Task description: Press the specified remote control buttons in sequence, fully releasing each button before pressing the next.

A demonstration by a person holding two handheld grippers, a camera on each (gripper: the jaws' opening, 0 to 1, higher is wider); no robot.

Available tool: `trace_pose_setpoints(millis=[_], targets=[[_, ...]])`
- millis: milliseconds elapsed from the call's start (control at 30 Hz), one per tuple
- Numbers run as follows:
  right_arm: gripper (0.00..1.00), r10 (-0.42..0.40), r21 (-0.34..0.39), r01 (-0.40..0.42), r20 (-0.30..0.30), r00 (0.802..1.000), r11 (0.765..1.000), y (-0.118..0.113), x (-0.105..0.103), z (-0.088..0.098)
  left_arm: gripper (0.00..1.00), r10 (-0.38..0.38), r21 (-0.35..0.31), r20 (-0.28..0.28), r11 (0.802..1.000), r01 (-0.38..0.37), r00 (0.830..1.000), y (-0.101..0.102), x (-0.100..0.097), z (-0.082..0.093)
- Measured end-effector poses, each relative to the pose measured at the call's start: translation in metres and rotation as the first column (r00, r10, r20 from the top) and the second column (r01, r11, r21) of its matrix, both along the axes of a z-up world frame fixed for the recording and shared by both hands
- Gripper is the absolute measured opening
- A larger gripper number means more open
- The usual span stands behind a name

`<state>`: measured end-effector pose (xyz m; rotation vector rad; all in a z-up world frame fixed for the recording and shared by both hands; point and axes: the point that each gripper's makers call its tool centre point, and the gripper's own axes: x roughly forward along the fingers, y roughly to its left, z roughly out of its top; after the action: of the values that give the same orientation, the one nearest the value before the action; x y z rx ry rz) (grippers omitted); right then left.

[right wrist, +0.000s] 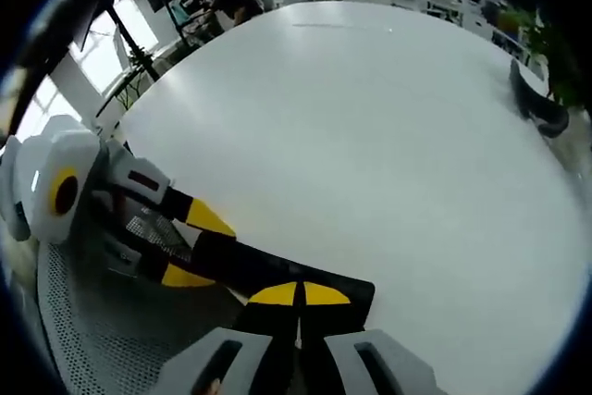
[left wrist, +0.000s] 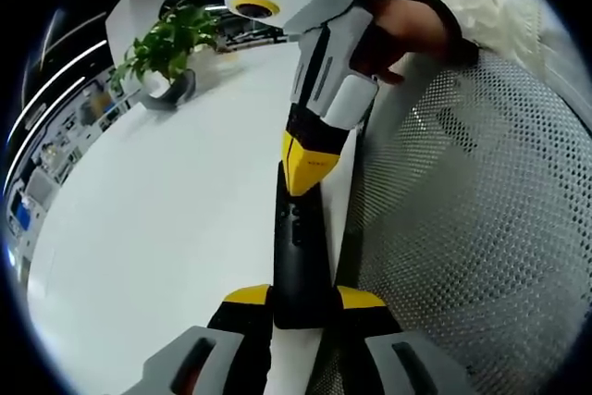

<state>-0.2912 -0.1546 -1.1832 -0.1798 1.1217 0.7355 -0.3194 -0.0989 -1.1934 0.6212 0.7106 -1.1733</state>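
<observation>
A slim black remote (left wrist: pixel 298 238) lies lengthwise between my left gripper's (left wrist: pixel 303 298) yellow-tipped jaws, which are shut on its near end. My right gripper (left wrist: pixel 303 168) reaches down from above, held by a hand, jaws shut, its yellow tip resting on the remote's upper part near the buttons. In the right gripper view the right gripper (right wrist: pixel 299 295) has both tips pressed together on the remote (right wrist: pixel 240 261). The left gripper (right wrist: pixel 194 247) clamps the remote from the left side there.
The remote is held over the edge of a large white table (left wrist: pixel 166 210). A potted green plant (left wrist: pixel 171 43) stands at the table's far end. A white mesh chair (left wrist: pixel 481 210) sits close beside the grippers. A person (right wrist: pixel 222 2) sits far off.
</observation>
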Motion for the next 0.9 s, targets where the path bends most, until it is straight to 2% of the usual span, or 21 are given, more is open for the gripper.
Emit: trace_pose_setpoints(millis=[167, 367, 467, 500, 600, 733, 833, 900], targets=[[0.00, 0.005, -0.008, -0.005, 0.006, 1.000, 1.000, 0.000, 0.000, 0.000, 0.25, 0.001, -0.005, -0.001, 1.000, -0.001, 1.000, 0.000, 0.000, 0.000], [0.00, -0.065, 0.054, 0.068, -0.064, 0.996, 0.996, -0.002, 0.002, 0.001, 0.25, -0.004, -0.002, 0.001, 1.000, 0.004, 1.000, 0.000, 0.000, 0.001], [0.00, -0.070, 0.056, 0.075, -0.076, 0.995, 0.996, -0.001, 0.001, 0.002, 0.24, -0.011, -0.003, 0.002, 1.000, 0.011, 1.000, 0.000, 0.000, 0.001], [0.00, -0.069, 0.054, 0.073, -0.064, 0.996, 0.996, -0.001, 0.001, 0.003, 0.24, -0.015, -0.004, 0.003, 1.000, 0.015, 1.000, 0.000, 0.000, 0.000], [0.00, -0.029, 0.077, 0.026, 0.032, 0.999, 0.997, 0.007, 0.010, 0.011, 0.24, -0.035, 0.000, 0.016, 0.999, 0.035, 0.999, -0.002, -0.001, 0.000], [0.00, 0.004, 0.092, -0.008, 0.037, 0.999, 0.996, 0.014, 0.006, 0.014, 0.24, -0.035, -0.002, 0.013, 0.999, 0.035, 0.999, -0.002, -0.001, -0.001], [0.00, 0.048, 0.041, -0.051, 0.084, 0.995, 0.998, 0.011, 0.009, 0.009, 0.24, -0.039, -0.002, 0.015, 0.999, 0.039, 0.999, -0.002, -0.001, -0.001], [0.00, 0.061, 0.039, -0.064, 0.076, 0.995, 0.997, 0.014, 0.007, 0.007, 0.24, -0.036, -0.005, 0.013, 0.999, 0.036, 0.999, -0.002, -0.001, -0.001]])
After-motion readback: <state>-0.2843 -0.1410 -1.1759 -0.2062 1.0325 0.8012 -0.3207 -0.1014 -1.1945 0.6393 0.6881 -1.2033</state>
